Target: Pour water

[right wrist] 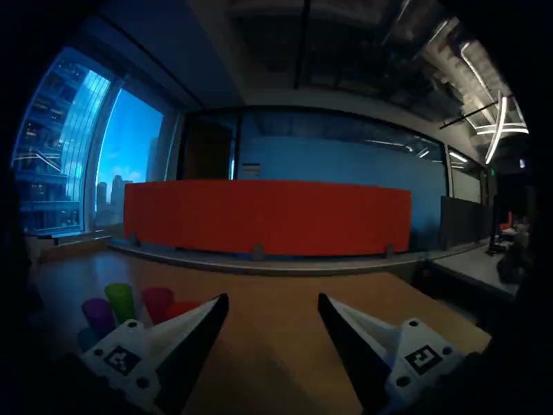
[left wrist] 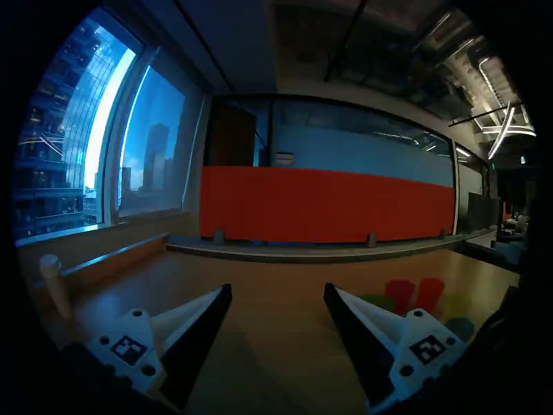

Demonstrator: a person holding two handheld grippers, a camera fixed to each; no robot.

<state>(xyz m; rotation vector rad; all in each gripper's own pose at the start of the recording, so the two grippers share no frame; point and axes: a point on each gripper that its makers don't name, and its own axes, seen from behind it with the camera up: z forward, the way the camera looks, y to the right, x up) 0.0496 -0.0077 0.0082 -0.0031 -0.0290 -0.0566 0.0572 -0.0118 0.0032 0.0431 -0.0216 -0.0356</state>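
Both grippers are low over the wooden table [left wrist: 276, 346], and nothing is in hand yet. In the left gripper view, the left gripper [left wrist: 277, 286] has its fingers spread wide with bare tabletop between them. It's the same in the right gripper view: the right gripper [right wrist: 272, 296] is parted and holding nothing.

Where's the action? Look at the cluster of coloured cups [left wrist: 415, 297] in the lower right of the left gripper view, just beyond the right-hand finger, with a red cup [left wrist: 428, 294] standing tallest. From the other side they sit in the lower left of the frame, a green cup [right wrist: 121, 301] and a purple cup [right wrist: 99, 315] peeking over the left-hand finger. So the cups stand between the two grippers, all upright with their mouths up, and each gripper has to swing inward to reach them. I'd call the reach about even, perhaps a shade shorter for the right.

There's no clear water vessel. A pale rounded post [left wrist: 52, 277] rises at the far left of the left gripper view, but whether it's a bottle neck I cannot tell. Behind it all runs an orange divider panel [left wrist: 325, 204], with windows [left wrist: 104, 152] in the upper left.

This looks like the very start: pick a cup, close in on its side, and keep it vertical until the tilt.
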